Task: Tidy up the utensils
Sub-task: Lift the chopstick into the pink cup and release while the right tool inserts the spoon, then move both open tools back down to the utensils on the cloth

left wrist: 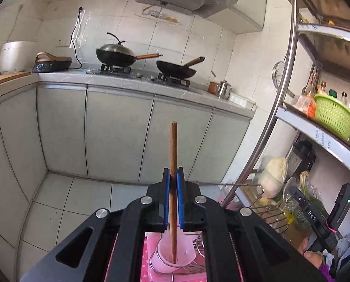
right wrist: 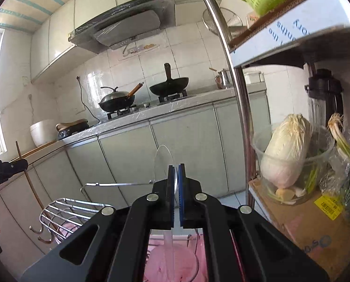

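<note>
1. a small tiled kitchen: grey cabinets under a bench (left wrist: pixel 128 80) across the middle of both views, two woks (left wrist: pixel 115 55) on the burners, a hood upper centre, a steel rack (right wrist: pixel 236 108) with cabbage (right wrist: pixel 285 150) and a green basket (left wrist: pixel 334 115) along the right edge.
2. the left gripper (left wrist: pixel 173 178), lower centre of its view, is closed almost fully on a chopstick (left wrist: pixel 173 145), pinched partway along its length so it stands near upright.
3. the stick's lower end hangs within a pale cup (left wrist: pixel 172 251) at the bottom of that frame, seated in a wire holder (left wrist: pixel 175 269); holding it vertical likely lets it drop straight in tip first. whether the tip touches the cup floor i cannot tell.
4. the right gripper (right wrist: pixel 175 178) is fully closed on a clear spoon (right wrist: pixel 163 162), bowl up above the pads, handle running down between them toward the same pink-looking cup (right wrist: pixel 172 265) at the bottom of its frame.
5. bowl-up suits a draining cup: the handle goes in, the eating end stays out.
6. both utensils seem poised over the cup, neither released yet.
7. a wire dish rack (right wrist: pixel 64 211) sits lower left of the right view, just beside the cup.
</note>
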`<action>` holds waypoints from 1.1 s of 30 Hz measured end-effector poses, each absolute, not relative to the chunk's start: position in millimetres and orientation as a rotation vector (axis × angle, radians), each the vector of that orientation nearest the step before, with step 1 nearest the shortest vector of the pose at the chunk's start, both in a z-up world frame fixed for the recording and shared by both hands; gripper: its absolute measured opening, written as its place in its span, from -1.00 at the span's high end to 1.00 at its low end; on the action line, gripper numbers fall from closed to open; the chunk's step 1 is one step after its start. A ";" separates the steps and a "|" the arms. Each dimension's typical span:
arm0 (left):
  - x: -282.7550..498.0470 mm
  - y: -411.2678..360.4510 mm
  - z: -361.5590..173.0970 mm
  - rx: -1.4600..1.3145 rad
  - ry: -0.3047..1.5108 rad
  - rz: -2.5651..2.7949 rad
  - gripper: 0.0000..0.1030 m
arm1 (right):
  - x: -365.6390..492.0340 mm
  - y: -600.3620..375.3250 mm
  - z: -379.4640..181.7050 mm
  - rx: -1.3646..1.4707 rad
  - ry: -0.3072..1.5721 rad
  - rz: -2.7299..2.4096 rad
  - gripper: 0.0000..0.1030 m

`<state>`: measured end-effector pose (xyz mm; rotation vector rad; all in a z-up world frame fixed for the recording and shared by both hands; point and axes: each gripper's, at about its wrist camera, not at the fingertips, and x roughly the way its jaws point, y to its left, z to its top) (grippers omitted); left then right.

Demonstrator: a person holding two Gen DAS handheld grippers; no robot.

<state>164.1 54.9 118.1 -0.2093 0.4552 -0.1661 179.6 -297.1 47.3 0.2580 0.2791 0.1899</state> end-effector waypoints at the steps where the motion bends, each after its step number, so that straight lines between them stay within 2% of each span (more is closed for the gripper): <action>1: 169.1 52.8 107.0 -0.206 0.489 -0.168 0.90 | 180.1 -296.2 41.8 0.263 0.303 0.195 0.94; 7: 197.2 52.5 57.0 -0.273 0.651 -0.166 0.90 | 186.5 -295.9 12.9 0.306 0.460 0.212 0.94; 12: 204.0 60.0 45.2 -0.341 0.680 -0.160 0.82 | 189.3 -296.6 6.1 0.320 0.529 0.219 0.91; 14: 203.6 61.6 45.8 -0.356 0.688 -0.153 0.75 | 192.3 -295.6 5.0 0.324 0.561 0.224 0.80; 16: 201.7 62.6 47.7 -0.359 0.686 -0.150 0.51 | 194.7 -294.9 5.2 0.325 0.583 0.232 0.36; 19: 195.6 64.8 55.6 -0.353 0.662 -0.158 0.36 | 189.7 -294.0 10.4 0.309 0.565 0.230 0.15; 22: 188.6 69.0 64.1 -0.354 0.636 -0.158 0.27 | 183.6 -296.3 16.6 0.297 0.551 0.220 0.10; 33: 129.2 86.2 69.6 -0.380 0.604 -0.173 0.26 | 117.5 -300.5 20.6 0.269 0.531 0.247 0.10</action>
